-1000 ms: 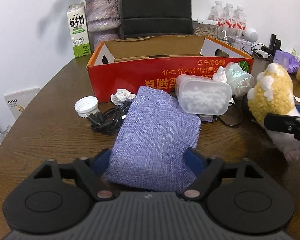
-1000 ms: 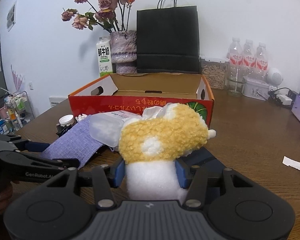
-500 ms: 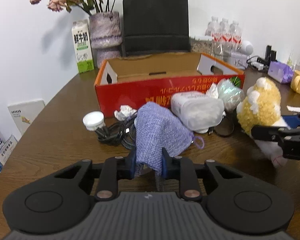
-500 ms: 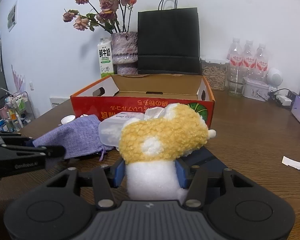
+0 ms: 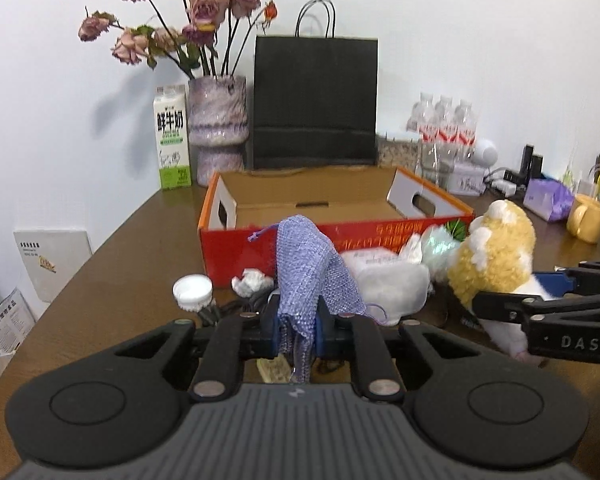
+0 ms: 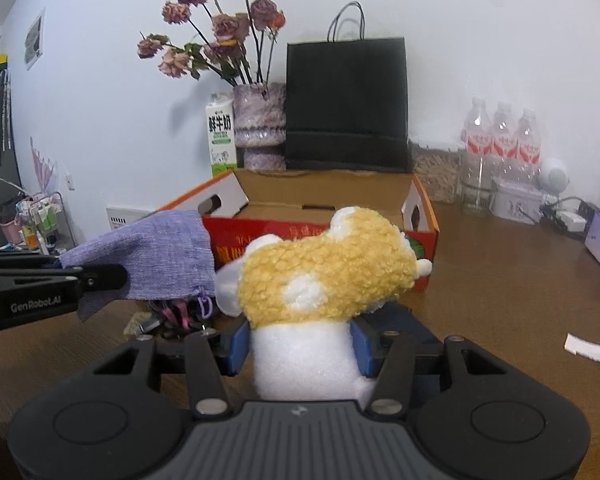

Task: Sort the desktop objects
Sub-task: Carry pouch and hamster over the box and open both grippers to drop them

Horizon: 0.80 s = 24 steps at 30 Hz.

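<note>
Since a second ago my left gripper [image 5: 298, 326] went from wide open around the flat purple pouch [image 5: 312, 280] to pinched tight on its near end, and it has lifted the pouch off the counter [image 5: 112, 280] in front of the red box [image 5: 380, 232]. The pouch now runs near-vertical in the left view, drawstring end up toward the box, free fabric drooping right. My right gripper [image 6: 300, 346] hasn't changed: closed partway on the white base of the plush toy [image 6: 324, 276], its yellow body lying crosswise, nose pointing right, box just behind.
</note>
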Each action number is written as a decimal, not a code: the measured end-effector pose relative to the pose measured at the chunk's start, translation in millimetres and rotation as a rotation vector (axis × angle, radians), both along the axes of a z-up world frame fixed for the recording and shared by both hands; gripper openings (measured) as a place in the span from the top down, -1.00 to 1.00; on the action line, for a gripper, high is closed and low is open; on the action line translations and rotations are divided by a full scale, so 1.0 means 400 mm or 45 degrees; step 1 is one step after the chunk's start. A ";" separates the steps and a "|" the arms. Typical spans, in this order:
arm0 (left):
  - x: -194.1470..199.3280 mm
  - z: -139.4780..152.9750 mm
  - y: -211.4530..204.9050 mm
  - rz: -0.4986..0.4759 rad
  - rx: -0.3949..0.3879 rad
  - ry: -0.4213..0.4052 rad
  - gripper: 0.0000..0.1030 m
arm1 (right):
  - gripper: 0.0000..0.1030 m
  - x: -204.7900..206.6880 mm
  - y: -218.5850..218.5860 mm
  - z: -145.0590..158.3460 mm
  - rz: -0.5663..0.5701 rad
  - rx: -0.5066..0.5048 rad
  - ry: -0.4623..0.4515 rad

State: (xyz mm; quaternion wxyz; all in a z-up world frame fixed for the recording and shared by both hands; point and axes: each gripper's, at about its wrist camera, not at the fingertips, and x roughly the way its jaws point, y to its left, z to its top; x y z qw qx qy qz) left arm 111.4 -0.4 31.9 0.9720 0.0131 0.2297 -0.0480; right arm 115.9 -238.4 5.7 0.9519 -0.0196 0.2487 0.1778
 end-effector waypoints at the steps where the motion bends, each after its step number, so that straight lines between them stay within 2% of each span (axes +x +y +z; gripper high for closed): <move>1: 0.001 0.005 0.001 0.001 -0.006 -0.012 0.71 | 0.03 0.003 0.003 0.006 0.001 0.003 -0.011; 7: 0.030 0.052 -0.004 0.034 -0.010 -0.112 0.70 | 0.03 0.039 0.017 0.057 -0.014 0.030 -0.090; 15: 0.140 0.122 0.001 0.104 -0.086 -0.221 0.70 | 0.03 0.143 0.035 0.141 -0.037 0.094 -0.179; 20: 0.231 0.140 -0.002 0.144 -0.138 -0.247 0.71 | 0.03 0.241 0.058 0.181 -0.062 0.135 -0.213; 24: 0.298 0.133 -0.008 0.157 -0.148 -0.228 0.70 | 0.03 0.328 0.070 0.184 -0.089 0.160 -0.189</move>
